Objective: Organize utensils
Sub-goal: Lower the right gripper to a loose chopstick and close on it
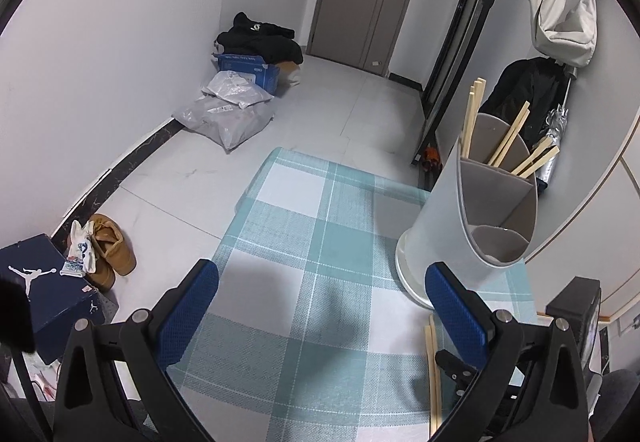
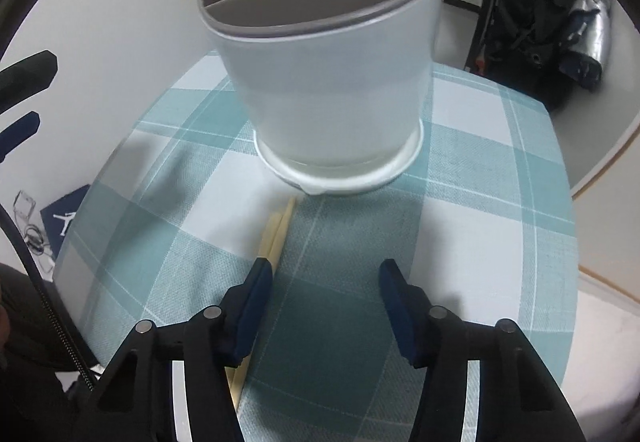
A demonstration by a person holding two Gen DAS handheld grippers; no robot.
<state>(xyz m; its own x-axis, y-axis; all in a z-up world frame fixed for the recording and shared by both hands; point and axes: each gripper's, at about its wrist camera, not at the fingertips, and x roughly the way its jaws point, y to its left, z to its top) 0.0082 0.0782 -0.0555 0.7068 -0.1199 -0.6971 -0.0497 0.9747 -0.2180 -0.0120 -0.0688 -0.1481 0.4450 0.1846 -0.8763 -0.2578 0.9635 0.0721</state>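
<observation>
- Left tongs [image 1: 320,306] hang spread over the checked tabletop [image 1: 304,242], nothing between their blue pads.
- A pair of loose wooden chopsticks [image 2: 276,234] lies flat on the tabletop, just in front of the holder's base.
- Right tongs [image 2: 326,282] stand half spread with nothing pinched; the chopsticks pass under the left pad [image 2: 256,294].
- The white utensil holder [image 2: 332,98] stands upright, with more chopsticks [image 1: 508,138] leaning in its rear compartments.
</observation>
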